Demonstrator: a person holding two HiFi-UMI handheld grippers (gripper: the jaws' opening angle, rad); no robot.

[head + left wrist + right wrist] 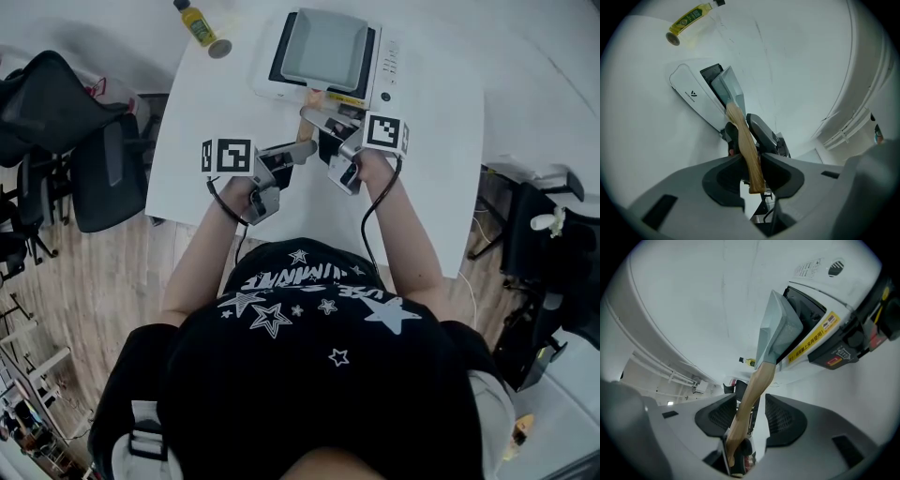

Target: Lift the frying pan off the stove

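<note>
Head view: shows the square grey frying pan (326,47) seated on the white stove (386,70) at the far side of the white table (441,197). Shows its wooden handle (312,101) pointing back toward the person. Places the left gripper (302,150) and the right gripper (328,127) both at that handle, with a yellow bottle (199,23) lying well apart at the table's far left.

Left gripper view: shows the left gripper (752,171) clamped narrow on the handle (743,136) near its free end, both pads pressing the wood. Locates the frying pan (729,89) and stove (693,96) beyond.

Right gripper view: shows the right gripper (752,413) set wide around the handle (754,390), nearer the frying pan (780,329). Shows clearance at the right-hand pad, so no clamp.
</note>
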